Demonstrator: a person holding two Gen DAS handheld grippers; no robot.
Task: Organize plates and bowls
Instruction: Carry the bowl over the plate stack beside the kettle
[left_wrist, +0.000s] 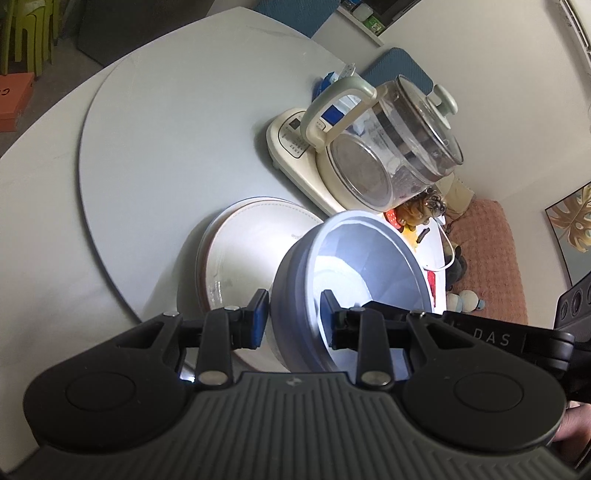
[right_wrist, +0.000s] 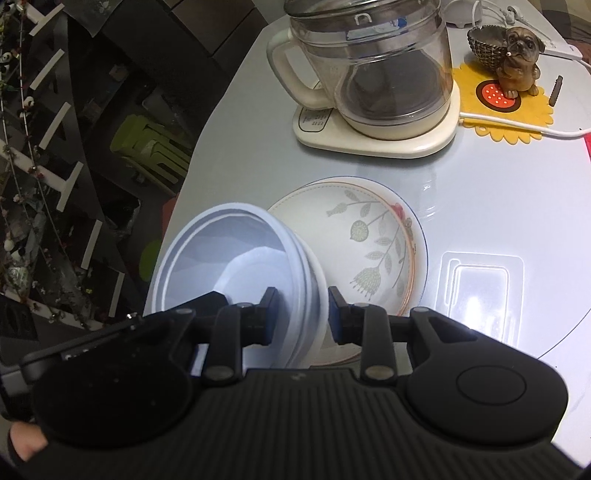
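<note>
A white bowl (left_wrist: 354, 266) is held tilted above a stack of plates (left_wrist: 251, 236). My left gripper (left_wrist: 293, 319) is shut on the bowl's near rim, one finger outside the wall and one inside. My right gripper (right_wrist: 301, 314) is shut on the opposite rim of the same bowl (right_wrist: 229, 254), one finger inside and one outside. The top plate (right_wrist: 369, 243) has a leaf and flower pattern and lies on the white table (right_wrist: 498, 177). The bowl hides part of the plates in both views.
A glass kettle (right_wrist: 380, 62) on a cream base (right_wrist: 376, 136) stands behind the plates. A dog figurine (right_wrist: 517, 59) sits on a yellow mat (right_wrist: 498, 107) with a white cable. A clear plastic lid (right_wrist: 480, 288) lies right of the plates. The table edge (right_wrist: 192, 166) is to the left.
</note>
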